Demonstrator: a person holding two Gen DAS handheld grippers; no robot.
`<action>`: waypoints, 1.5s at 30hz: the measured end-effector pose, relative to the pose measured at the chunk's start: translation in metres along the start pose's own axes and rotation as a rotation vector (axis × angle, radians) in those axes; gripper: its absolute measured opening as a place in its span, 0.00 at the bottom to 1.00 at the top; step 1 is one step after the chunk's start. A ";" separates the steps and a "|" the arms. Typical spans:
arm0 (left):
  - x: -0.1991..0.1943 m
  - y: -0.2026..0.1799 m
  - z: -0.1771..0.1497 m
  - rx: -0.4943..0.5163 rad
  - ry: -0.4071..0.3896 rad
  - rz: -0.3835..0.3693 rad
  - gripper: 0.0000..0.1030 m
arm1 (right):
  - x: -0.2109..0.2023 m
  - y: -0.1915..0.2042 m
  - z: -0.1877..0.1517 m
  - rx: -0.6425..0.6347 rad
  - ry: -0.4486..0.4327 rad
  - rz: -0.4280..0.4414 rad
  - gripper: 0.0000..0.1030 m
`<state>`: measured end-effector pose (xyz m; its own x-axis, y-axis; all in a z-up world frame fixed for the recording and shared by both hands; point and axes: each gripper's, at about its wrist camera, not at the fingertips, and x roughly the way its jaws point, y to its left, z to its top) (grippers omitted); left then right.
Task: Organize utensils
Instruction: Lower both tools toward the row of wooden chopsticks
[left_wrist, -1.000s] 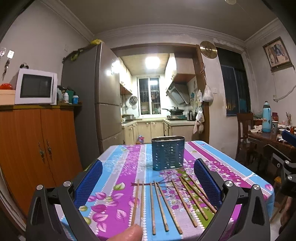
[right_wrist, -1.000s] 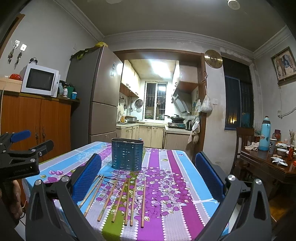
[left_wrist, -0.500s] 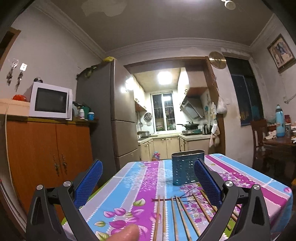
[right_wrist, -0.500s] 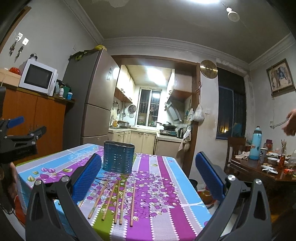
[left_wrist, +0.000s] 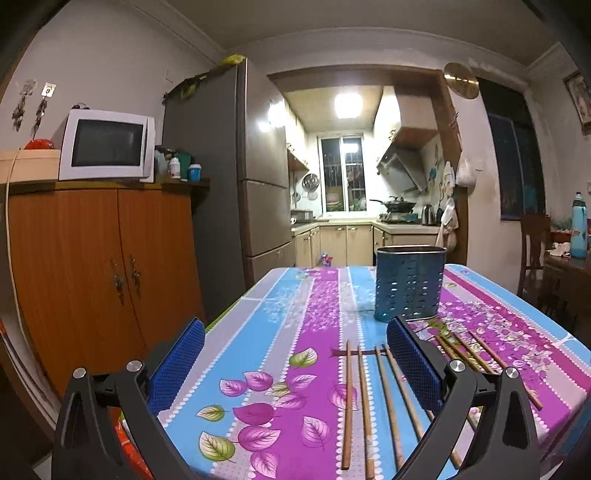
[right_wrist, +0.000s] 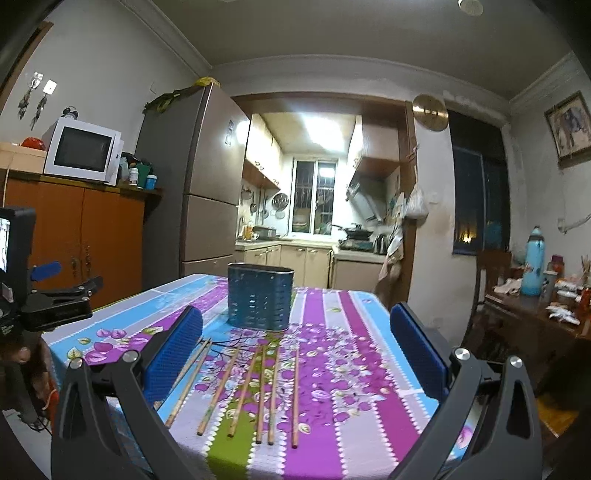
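We hold both the left gripper (left_wrist: 295, 345) and right gripper (right_wrist: 297, 336) spread wide, empty, above the chopsticks (right_wrist: 258, 384).

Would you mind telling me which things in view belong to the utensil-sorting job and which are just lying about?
Belongs to the job:
- chopsticks lying loose on the tablecloth
- blue perforated holder standing behind them
- left gripper and right gripper, jaws open, holding nothing

Just lying about:
- microwave on the wooden cabinet
- blue bottle on the side table
- fridge
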<state>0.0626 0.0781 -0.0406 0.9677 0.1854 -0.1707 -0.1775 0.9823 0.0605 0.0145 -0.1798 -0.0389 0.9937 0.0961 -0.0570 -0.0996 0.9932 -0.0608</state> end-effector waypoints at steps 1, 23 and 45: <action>0.002 0.001 0.000 -0.001 0.004 0.001 0.96 | 0.002 -0.001 0.000 0.008 0.003 0.002 0.95; 0.027 -0.010 -0.002 -0.008 0.102 -0.060 0.96 | 0.021 0.002 0.002 0.001 0.081 0.037 0.95; 0.016 0.004 -0.025 0.025 0.114 -0.111 0.93 | 0.025 0.003 -0.031 0.021 0.202 0.134 0.43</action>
<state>0.0731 0.0857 -0.0678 0.9542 0.0790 -0.2885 -0.0648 0.9962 0.0587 0.0375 -0.1767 -0.0713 0.9410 0.2144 -0.2617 -0.2269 0.9737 -0.0181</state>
